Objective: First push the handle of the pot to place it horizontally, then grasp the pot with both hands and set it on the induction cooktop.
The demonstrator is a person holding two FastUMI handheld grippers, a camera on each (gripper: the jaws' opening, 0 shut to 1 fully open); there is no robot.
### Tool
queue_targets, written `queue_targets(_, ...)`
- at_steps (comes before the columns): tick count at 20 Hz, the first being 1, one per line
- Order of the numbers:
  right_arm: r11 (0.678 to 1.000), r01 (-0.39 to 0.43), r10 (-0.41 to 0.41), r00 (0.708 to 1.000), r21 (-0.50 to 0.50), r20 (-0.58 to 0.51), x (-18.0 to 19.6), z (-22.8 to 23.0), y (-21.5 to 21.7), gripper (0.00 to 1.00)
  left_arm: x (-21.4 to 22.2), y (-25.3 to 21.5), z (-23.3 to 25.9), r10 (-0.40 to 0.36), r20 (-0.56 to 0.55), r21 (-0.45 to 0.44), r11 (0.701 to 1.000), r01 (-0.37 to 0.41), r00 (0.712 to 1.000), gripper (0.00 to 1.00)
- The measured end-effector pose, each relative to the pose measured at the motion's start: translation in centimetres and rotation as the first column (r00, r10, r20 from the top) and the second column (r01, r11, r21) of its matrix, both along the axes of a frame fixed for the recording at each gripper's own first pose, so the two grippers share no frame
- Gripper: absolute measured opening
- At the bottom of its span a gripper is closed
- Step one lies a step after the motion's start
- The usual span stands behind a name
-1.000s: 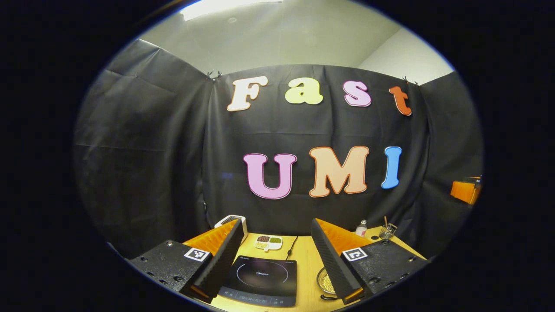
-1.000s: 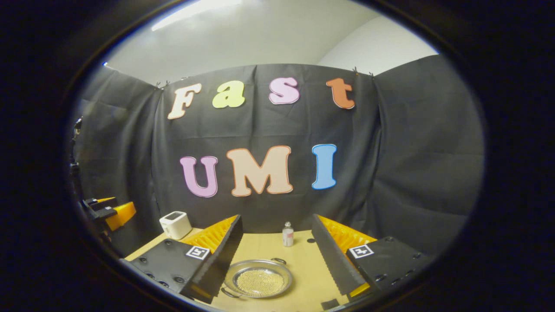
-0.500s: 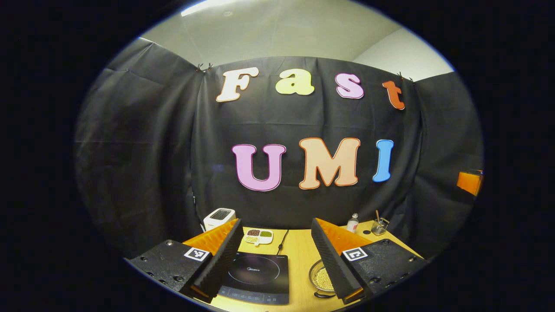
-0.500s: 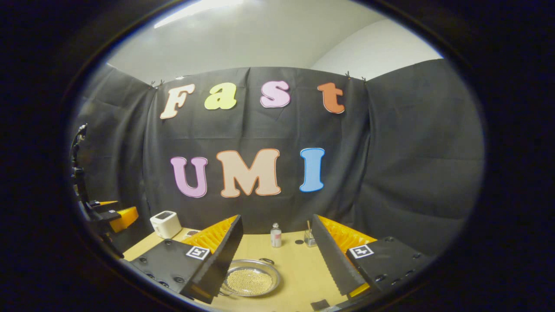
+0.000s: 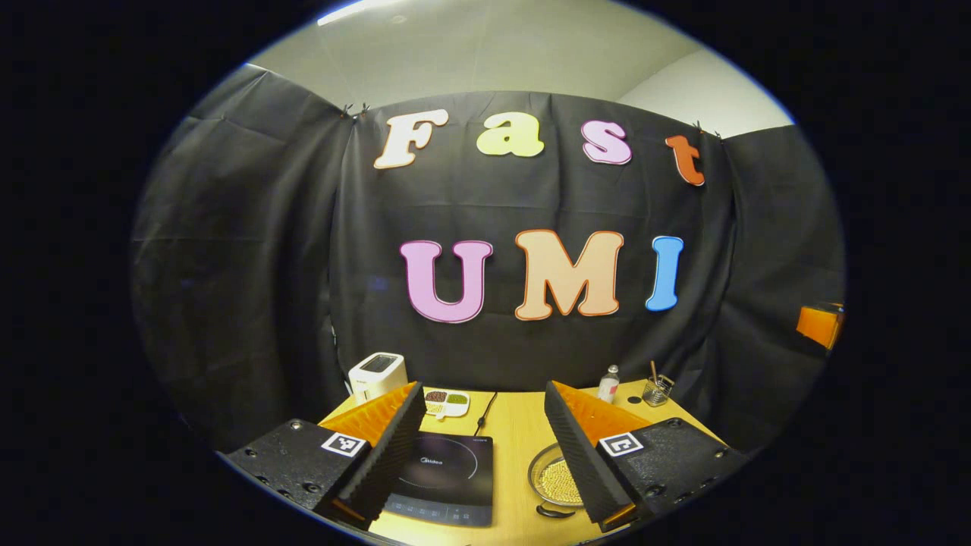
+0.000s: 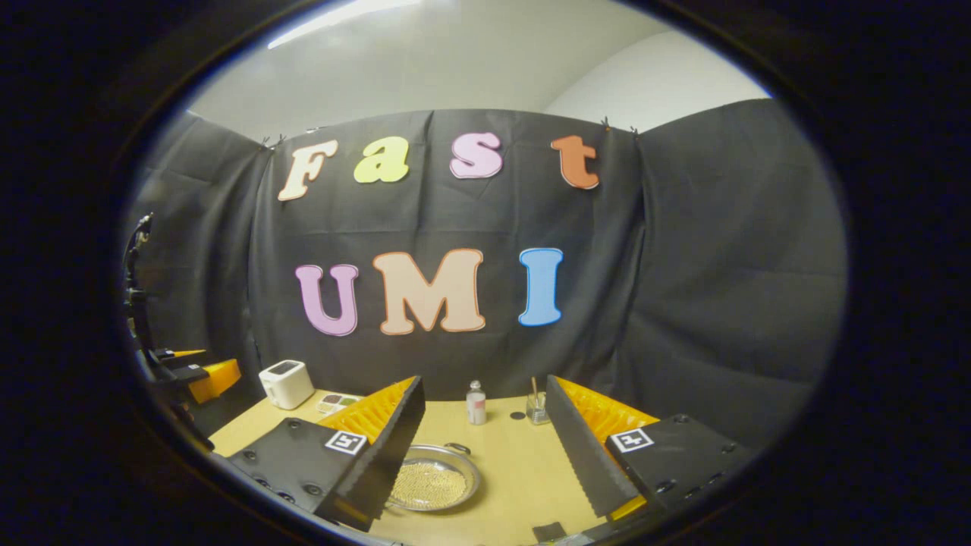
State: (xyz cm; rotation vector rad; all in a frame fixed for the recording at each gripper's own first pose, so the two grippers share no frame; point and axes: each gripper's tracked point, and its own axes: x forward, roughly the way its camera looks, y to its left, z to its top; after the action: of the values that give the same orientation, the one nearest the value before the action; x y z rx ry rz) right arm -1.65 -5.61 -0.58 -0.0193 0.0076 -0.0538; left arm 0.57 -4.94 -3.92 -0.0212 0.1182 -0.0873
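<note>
Handle first, lift later

Pot (image 6: 431, 482) sits on the table (image 6: 508, 485) to the right of the cooktop (image 5: 447, 479), well apart from both tools, its small grains showing inside. One dark loop handle (image 5: 554, 512) lies at its near edge, another at the far rim (so the pair does not yet run left to right). Left gripper (image 5: 485, 447) and right gripper (image 6: 485, 447) both hover with fingers spread wide, holding nothing. Best approach, I judge: lower one fingertip beside the handle and nudge sideways, slowly, so the pot turns without sliding or spilling.
</note>
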Motion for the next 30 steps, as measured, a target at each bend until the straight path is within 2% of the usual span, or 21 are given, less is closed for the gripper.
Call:
queue_targets(1, 1.0, -0.011, 0.011, 1.0, 0.011, -0.011, 0.3, -0.6, -0.3, 0.97, -0.3, 0.4, -0.1, 0.021, -0.007, 0.003, 1.0, -0.021, 1.0, 0.96)
queue_targets(3, 0.999, -0.04, 0.041, 0.999, 0.032, -0.028, 0.9, -1.5, -0.5, 0.96, -1.0, 1.1, 0.2, 0.067, 0.0, 0.01, 0.998, -0.067, 0.998, 0.92)
queue_targets(4, 0.997, -0.059, 0.06, 0.998, 0.042, -0.033, 1.3, -1.7, -0.5, 0.96, -1.4, 1.4, 0.5, 0.089, 0.009, 0.016, 0.996, -0.09, 0.996, 0.96)
queue_targets(7, 0.991, -0.119, 0.123, 0.991, 0.068, -0.045, 2.7, -2.8, -0.4, 0.96, -2.5, 2.5, 1.5, 0.156, 0.046, 0.041, 0.987, -0.158, 0.987, 0.92)
queue_targets(10, 0.979, -0.171, 0.179, 0.981, 0.108, -0.071, 4.0, -3.8, -0.1, 0.63, -3.3, 2.9, 1.8, 0.21, 0.066, 0.041, 0.976, -0.213, 0.975, 0.92)
queue_targets(11, 0.977, -0.181, 0.191, 0.979, 0.115, -0.075, 4.5, -4.0, -0.1, 0.6, -3.5, 3.0, 1.9, 0.224, 0.066, 0.038, 0.973, -0.226, 0.972, 0.92)
queue_targets(12, 0.975, -0.189, 0.198, 0.977, 0.114, -0.075, 4.8, -4.0, 0.0, 0.44, -3.7, 3.2, 1.7, 0.236, 0.065, 0.039, 0.97, -0.239, 0.969, 0.96)
queue_targets(13, 0.976, -0.186, 0.195, 0.978, 0.109, -0.07, 5.2, -4.0, -0.3, 0.28, -3.8, 3.4, 1.7, 0.249, 0.064, 0.043, 0.967, -0.252, 0.966, 0.92)
queue_targets(16, 0.978, -0.189, 0.197, 0.976, 0.083, -0.098, 6.2, -5.3, -0.6, 0.0, -4.2, 4.1, 1.6, 0.285, 0.065, 0.07, 0.955, -0.289, 0.956, 0.92)
queue_targets(20, 0.976, -0.203, 0.214, 0.961, 0.082, -0.173, 7.2, -7.7, -0.2, 0.0, -3.8, 4.2, 1.1, 0.297, 0.052, 0.075, 0.951, -0.3, 0.953, 0.92)
queue_targets(22, 0.976, -0.206, 0.218, 0.946, 0.075, -0.241, 7.5, -10.1, 0.1, 0.0, -3.3, 4.3, 0.6, 0.292, 0.038, 0.069, 0.953, -0.294, 0.956, 0.96)
queue_targets(23, 0.977, -0.204, 0.215, 0.935, 0.068, -0.281, 7.4, -11.4, 0.2, 0.0, -3.0, 4.3, 0.3, 0.287, 0.03, 0.068, 0.955, -0.289, 0.957, 0.93)
queue_targets(24, 0.978, -0.2, 0.209, 0.924, 0.061, -0.321, 7.1, -12.9, 0.2, 0.02, -2.7, 4.4, 0.0, 0.283, 0.024, 0.067, 0.957, -0.284, 0.959, 0.96)
queue_targets(25, 0.979, -0.196, 0.203, 0.91, 0.058, -0.361, 6.8, -14.4, 0.5, 0.0, -2.2, 4.6, -0.2, 0.278, 0.02, 0.066, 0.958, -0.278, 0.96, 0.92)
queue_targets(28, 0.98, -0.191, 0.19, 0.857, 0.048, -0.479, 6.4, -18.5, 2.1, 0.02, -0.8, 5.5, -0.7, 0.261, 0.008, 0.053, 0.964, -0.261, 0.965, 0.92)
queue_targets(30, 0.98, -0.193, 0.186, 0.801, 0.048, -0.569, 5.7, -21.7, 3.4, 0.02, 0.2, 6.5, -0.8, 0.253, 0.01, 0.055, 0.966, -0.253, 0.968, 0.92)
